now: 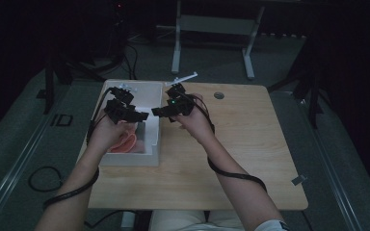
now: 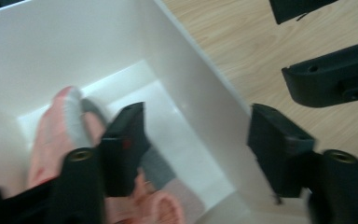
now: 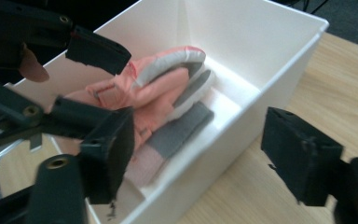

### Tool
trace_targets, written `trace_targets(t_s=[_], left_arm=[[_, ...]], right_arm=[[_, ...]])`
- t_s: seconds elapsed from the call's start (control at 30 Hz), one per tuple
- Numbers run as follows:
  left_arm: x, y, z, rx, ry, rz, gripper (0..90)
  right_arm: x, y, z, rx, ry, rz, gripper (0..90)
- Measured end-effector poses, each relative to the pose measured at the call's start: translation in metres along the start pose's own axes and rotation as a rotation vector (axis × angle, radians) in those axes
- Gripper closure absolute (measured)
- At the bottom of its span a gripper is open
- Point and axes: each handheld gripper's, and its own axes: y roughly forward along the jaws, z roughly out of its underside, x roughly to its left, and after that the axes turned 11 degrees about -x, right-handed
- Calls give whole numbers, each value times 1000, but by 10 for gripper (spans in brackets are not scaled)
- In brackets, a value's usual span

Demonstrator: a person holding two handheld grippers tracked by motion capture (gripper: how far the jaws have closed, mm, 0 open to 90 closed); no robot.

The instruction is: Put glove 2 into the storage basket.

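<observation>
i see the pink and grey garment (image 3: 161,100) lying folded inside the white box (image 3: 279,60), which sits at the left of centre in the high view, on the wooden table (image 1: 231,149). my left gripper (image 2: 200,154) hangs over the box with its jaws standing wide and nothing between them; one jaw is above the cloth, the other out over the box wall. my right gripper (image 3: 196,158) also stands wide and empty, straddling the near wall of the box.

i judge the step in hand to be letting go and clearing out. to do it well, i lift both grippers straight up so no jaw snags the cloth or knocks the wall. i keep the two grippers apart, since they sit close together at the centre of the high view.
</observation>
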Motion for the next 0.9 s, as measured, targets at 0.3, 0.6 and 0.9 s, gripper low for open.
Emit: trace_targets(t_s=[0.3,0.6,0.9], left_arm=[[-25,17,-1,-12,29,131,137],[-52,28,0,-41,66,208,7],[-90,30,3,-92,135,281,8]], right_arm=[[-31,-39,24,-35,1,26,168],[-58,-64,52,-28,-33,79,152],[-72,-76,81,-30,-43,85,153]])
